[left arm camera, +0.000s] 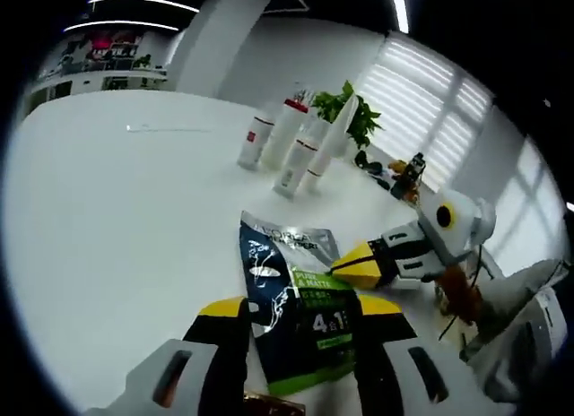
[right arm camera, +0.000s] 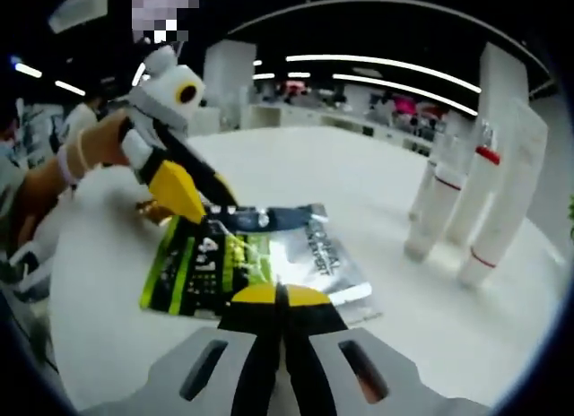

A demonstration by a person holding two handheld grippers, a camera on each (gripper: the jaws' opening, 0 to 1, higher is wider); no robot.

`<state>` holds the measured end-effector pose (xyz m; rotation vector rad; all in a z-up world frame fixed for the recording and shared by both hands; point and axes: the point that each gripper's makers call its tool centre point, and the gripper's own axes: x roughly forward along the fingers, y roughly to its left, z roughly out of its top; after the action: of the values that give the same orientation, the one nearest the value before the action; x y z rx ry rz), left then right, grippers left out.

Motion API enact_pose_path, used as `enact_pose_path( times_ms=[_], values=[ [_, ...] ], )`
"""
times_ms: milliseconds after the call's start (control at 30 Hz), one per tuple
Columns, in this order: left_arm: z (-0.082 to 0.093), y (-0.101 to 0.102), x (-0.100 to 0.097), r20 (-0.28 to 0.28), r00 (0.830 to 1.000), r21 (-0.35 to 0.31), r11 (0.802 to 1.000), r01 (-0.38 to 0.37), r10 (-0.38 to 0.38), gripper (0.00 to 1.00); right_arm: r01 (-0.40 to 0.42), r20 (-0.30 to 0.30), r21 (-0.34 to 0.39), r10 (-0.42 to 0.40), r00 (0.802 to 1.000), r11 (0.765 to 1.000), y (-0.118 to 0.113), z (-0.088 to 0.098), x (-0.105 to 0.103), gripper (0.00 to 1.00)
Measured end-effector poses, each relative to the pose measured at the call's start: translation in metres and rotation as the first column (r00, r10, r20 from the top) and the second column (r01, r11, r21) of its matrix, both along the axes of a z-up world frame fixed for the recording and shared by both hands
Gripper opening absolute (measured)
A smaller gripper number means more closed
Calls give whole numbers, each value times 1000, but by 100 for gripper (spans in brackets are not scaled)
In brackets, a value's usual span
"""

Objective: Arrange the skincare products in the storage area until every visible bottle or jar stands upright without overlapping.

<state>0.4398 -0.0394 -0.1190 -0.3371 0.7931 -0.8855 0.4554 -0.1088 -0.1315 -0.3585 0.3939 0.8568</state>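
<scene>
In the left gripper view the left gripper (left arm camera: 300,313) stands wide open, its yellow-tipped jaws on either side of a flat skincare sachet (left arm camera: 300,313) lying on the white surface (left arm camera: 117,219). The right gripper (right arm camera: 280,295) is closed, pinching the sachet's silver edge. Beyond, a cluster of white tubes (left arm camera: 291,143) with red bands stands upright. Behind them are a green plant (left arm camera: 345,107), blinded windows and ceiling strip lights.

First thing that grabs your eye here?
The glossy dark-and-green sachet, lying flat on the white table with both grippers on it: the left gripper straddles its near end, while the right gripper is shut on its edge. Behind it, a cluster of white tubes stands upright near a green plant.
</scene>
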Motion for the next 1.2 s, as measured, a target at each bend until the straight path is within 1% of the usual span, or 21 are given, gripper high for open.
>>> enact_pose_path(
  times_ms=[100, 233, 300, 467, 500, 533, 567, 600, 633, 700, 733, 767, 800, 833, 933, 1033, 1067, 1100, 1133, 1167, 1200],
  values=[
    [5, -4, 1, -79, 996, -83, 996, -43, 37, 39, 6, 0, 14, -6, 1000, 1000, 2, 0, -1, 0],
    [-2, -2, 5, -123, 991, -74, 995, -64, 54, 33, 13, 0, 31, -13, 1000, 999, 5, 0, -2, 0],
    [-5, -3, 4, -171, 984, -74, 995, -68, 55, 26, 17, 14, 28, -17, 1000, 999, 5, 0, -2, 0],
    [-7, -8, -4, -328, 944, -140, 987, -82, 32, 14, 23, 16, 55, -24, 1000, 998, 4, 1, -2, 0],
    [-9, -6, -1, -317, 948, -126, 988, -84, 40, 5, 23, 16, 60, -24, 1000, 998, 4, 1, -2, 0],
    [-7, -6, -1, -296, 955, -144, 988, -63, 18, 3, 23, 18, 64, -24, 1000, 998, 4, 1, -2, 0],
    [-3, -6, -2, -320, 947, -169, 983, -73, 15, 2, 21, 23, 64, -22, 999, 998, 4, 1, -2, 0],
    [0, -7, -1, -309, 951, -187, 980, -60, -1, 1, -2, 52, 54, -1, 999, 999, 5, 2, -2, 0],
    [12, -7, 3, -325, 946, -254, 964, -80, -7, 1, -29, 124, 41, 23, 992, 999, 7, 6, -1, 0],
    [19, -2, 7, -286, 958, -257, 963, -84, 7, 1, -11, 211, 25, 6, 978, 1000, 3, 15, 0, 0],
    [23, 1, 13, -259, 965, -261, 961, -94, 24, 1, -40, 249, -10, 41, 968, 999, 3, 19, -4, 0],
    [29, 5, 15, -245, 969, -265, 958, -106, 39, 1, -10, 260, 8, 8, 965, 1000, 0, 24, -5, 2],
    [40, 12, 22, -226, 972, -284, 950, -130, 66, 1, 9, 278, 95, -35, 960, 995, -2, 38, -6, 3],
    [43, 15, 25, -222, 972, -292, 946, -141, 76, 1, 13, 283, 137, -52, 958, 990, -4, 44, -7, 2],
    [62, 39, 59, -186, 962, -350, 901, -257, 202, 1, 56, 273, 216, -116, 955, 975, -15, 53, -5, 0],
    [63, 55, 80, -204, 931, -369, 857, -359, 303, 1, 93, 285, 213, -153, 946, 973, -22, 49, -1, 0],
    [60, 64, 92, -215, 910, -376, 830, -412, 354, 1, 97, 297, 195, -153, 942, 976, -22, 47, -1, 0],
    [59, 67, 95, -216, 904, -376, 824, -425, 368, 1, 97, 322, 154, -143, 936, 983, -23, 46, -1, 0],
    [54, 74, 104, -230, 887, -368, 808, -460, 400, 1, 105, 352, 114, -139, 926, 988, -24, 45, -1, 0],
    [50, 79, 109, -248, 874, -364, 795, -485, 419, 1, 105, 366, 101, -135, 921, 989, -23, 45, -2, 0],
    [44, 81, 112, -252, 869, -353, 795, -493, 427, 1, 93, 371, 98, -123, 920, 991, -20, 44, -5, 0]
  ],
)
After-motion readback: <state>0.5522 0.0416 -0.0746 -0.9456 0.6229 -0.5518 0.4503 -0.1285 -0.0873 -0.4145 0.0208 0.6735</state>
